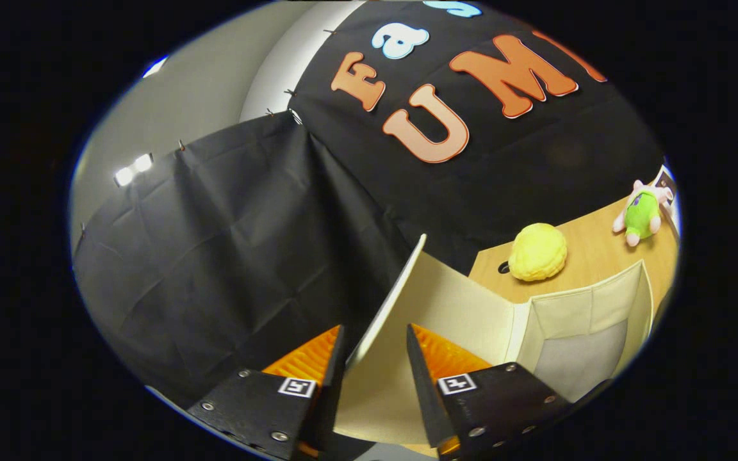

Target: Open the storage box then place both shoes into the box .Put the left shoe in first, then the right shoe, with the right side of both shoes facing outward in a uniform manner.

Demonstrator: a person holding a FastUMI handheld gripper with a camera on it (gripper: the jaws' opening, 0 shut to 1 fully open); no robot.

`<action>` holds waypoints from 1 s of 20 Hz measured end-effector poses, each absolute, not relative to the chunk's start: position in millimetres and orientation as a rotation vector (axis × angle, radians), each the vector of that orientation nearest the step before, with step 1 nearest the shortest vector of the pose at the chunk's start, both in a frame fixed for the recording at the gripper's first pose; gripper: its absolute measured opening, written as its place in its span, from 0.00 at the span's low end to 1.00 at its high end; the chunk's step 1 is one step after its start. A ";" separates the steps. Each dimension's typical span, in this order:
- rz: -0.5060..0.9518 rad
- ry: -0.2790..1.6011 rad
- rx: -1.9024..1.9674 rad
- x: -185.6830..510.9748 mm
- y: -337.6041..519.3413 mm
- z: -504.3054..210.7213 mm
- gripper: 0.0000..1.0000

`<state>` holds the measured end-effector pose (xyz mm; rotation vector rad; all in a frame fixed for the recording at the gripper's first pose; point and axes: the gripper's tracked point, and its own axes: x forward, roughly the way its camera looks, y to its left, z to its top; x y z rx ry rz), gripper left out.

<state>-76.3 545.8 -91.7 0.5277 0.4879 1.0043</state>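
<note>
While our gripper [375,336] rides tilted over the wooden table [599,256], we see its two fingers standing apart with the raised lid [401,301] of the storage box [590,320] between them. The lid is a pale cream flap standing on edge, its thin rim running up from between the fingertips and away beyond them. The left finger lies just beside the lid's outer face; we cannot tell whether it touches. The right finger sits clear of the inner face, with a gap showing, so we do not count the fingers as clamped on the lid. To the right of the fingers the box is open, and we look into its cream fabric walls and a greyish panel at the far end. Beyond the box, on the table, a yellow lumpy plush toy [537,251] rests near a small dark hole in the tabletop. Farther off sits a green and pink plush toy [641,214]. Black cloth hangs behind the table.
</note>
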 end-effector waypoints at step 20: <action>0.450 0.175 0.162 19.1 297.7 -102.9 0.98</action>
